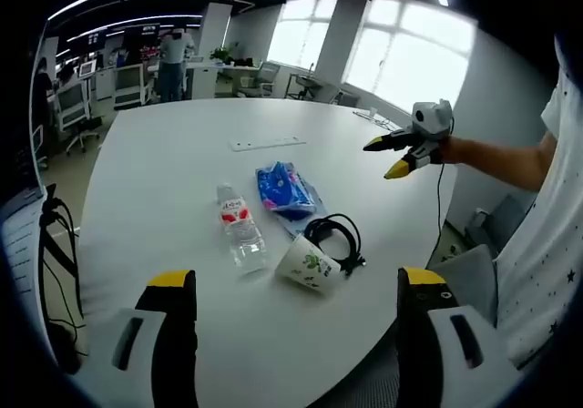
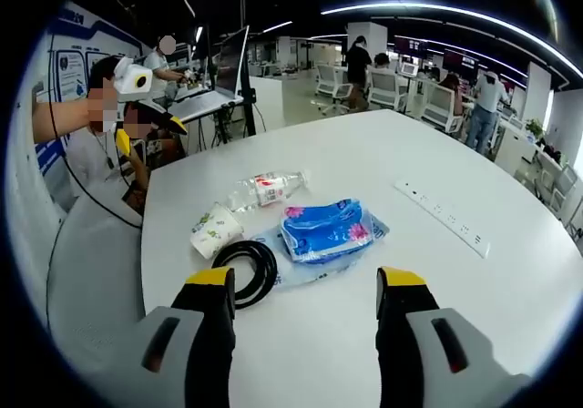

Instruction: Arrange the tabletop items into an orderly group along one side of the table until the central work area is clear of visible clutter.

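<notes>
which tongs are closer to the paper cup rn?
Probably left, though it's close. Left tongs hang open just short of the paper cup; right tongs hover beyond the cable.

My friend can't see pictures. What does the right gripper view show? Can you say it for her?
A white table holds a small cluster: a blue tissue pack, a coiled black cable, a tipped paper cup and a water bottle lying down. The right gripper is open just in front of them.
</notes>
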Demonstrator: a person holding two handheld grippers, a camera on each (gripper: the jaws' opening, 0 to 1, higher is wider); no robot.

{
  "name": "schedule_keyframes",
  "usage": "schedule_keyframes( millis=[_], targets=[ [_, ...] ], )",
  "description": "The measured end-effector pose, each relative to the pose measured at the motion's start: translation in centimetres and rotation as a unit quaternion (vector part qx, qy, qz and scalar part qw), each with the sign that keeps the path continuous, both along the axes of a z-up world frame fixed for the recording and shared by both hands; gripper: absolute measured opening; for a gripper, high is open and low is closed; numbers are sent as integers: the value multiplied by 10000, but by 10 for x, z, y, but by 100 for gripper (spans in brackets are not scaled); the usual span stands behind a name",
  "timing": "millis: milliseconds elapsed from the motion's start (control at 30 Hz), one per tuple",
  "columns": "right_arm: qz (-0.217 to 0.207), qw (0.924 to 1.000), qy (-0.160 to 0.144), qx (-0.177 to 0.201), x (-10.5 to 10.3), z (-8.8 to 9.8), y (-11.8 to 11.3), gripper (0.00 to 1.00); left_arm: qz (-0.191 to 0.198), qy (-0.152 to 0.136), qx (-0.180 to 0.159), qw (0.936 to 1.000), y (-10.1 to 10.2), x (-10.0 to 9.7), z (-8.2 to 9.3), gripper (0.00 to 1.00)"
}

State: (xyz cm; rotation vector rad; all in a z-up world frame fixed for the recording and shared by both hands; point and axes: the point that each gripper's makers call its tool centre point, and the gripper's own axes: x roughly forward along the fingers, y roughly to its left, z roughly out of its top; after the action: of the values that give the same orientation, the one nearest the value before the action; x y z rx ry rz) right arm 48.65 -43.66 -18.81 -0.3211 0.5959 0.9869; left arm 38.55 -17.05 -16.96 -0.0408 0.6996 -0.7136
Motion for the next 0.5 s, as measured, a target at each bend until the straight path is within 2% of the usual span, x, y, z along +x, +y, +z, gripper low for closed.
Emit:
schedule_keyframes(
  millis=[500],
  targets=[
    [139,9999,54,10,35,-16,18,60,67,101,-56,9999,2,9,-10,94]
  ],
)
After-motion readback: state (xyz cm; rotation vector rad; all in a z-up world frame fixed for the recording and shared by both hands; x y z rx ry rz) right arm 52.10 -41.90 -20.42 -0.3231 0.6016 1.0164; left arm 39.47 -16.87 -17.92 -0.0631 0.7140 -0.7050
